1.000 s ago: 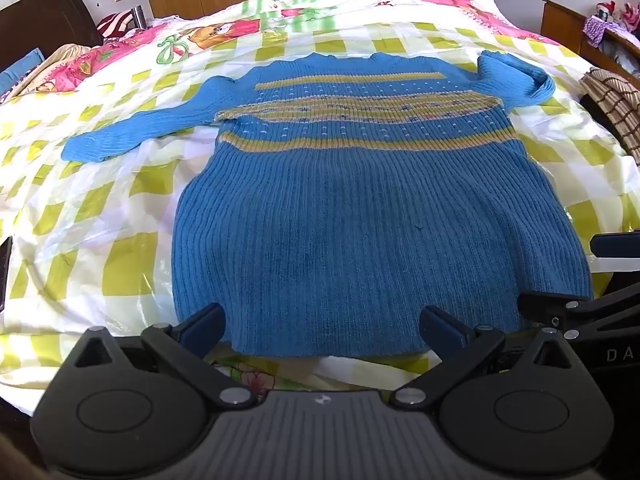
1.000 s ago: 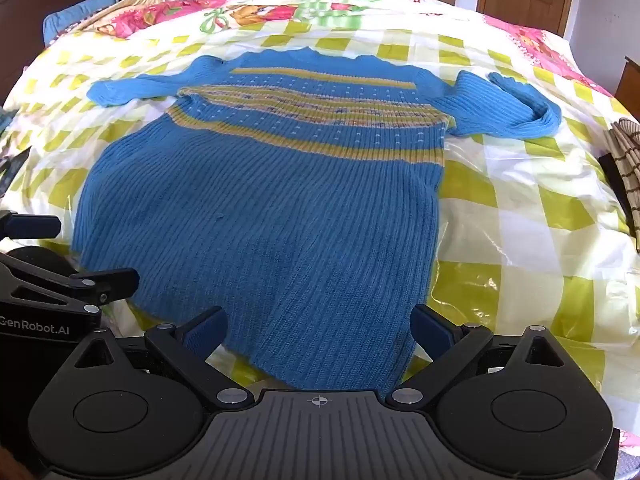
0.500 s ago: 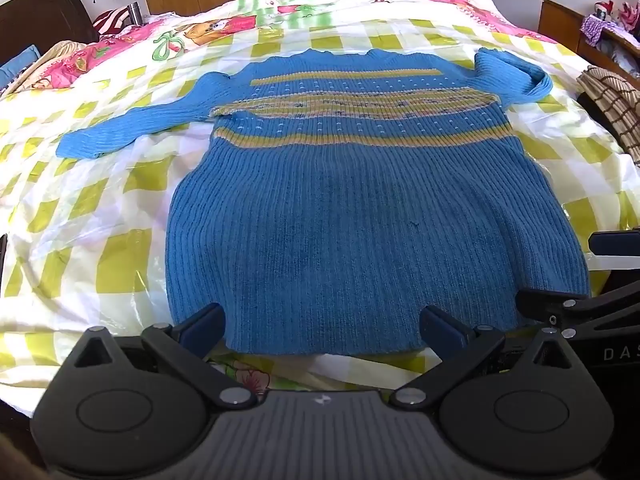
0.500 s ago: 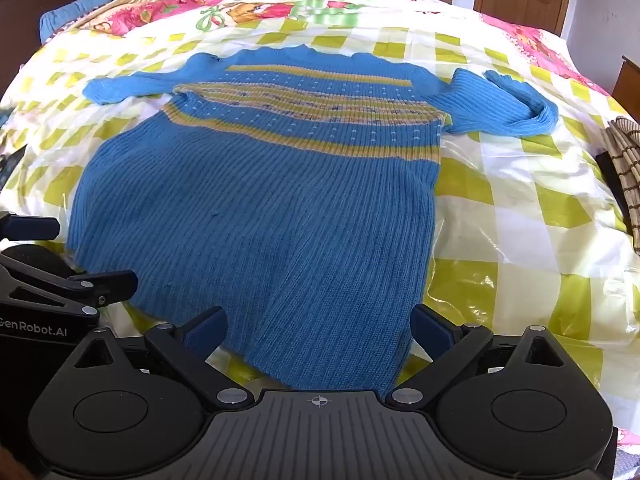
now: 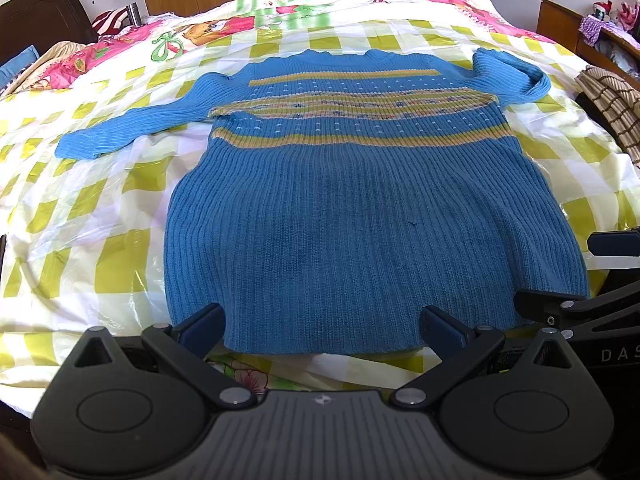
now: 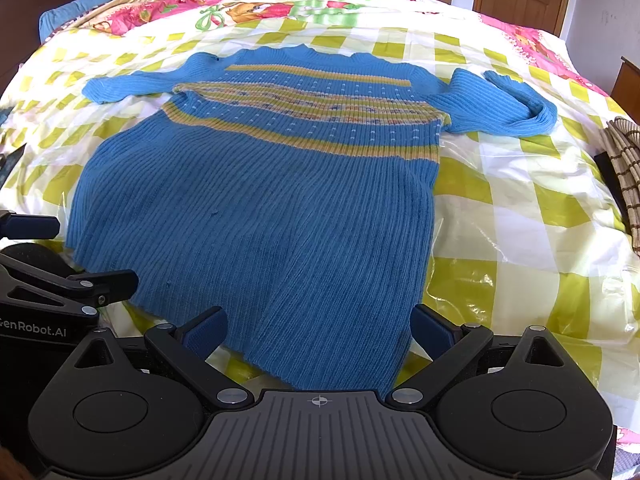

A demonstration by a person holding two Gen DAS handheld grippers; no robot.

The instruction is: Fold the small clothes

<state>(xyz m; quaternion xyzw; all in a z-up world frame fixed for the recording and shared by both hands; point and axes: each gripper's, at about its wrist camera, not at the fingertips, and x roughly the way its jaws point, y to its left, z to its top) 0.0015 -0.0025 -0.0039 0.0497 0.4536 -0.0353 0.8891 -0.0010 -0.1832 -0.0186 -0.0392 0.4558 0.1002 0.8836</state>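
Both tools nearer ribbed blue sweater (image 5: pixel 360 216) (yellow-striped chest).

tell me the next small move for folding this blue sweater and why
Probably lower both open hand-held grippers, left and right, onto the hem of the blue sweater and pinch it. The sweater lies flat on the checked sheet, nothing is held, and the hem sits just ahead of the fingertips.

Both wrist views face the sweater (image 5: pixel 360 208) nearby.
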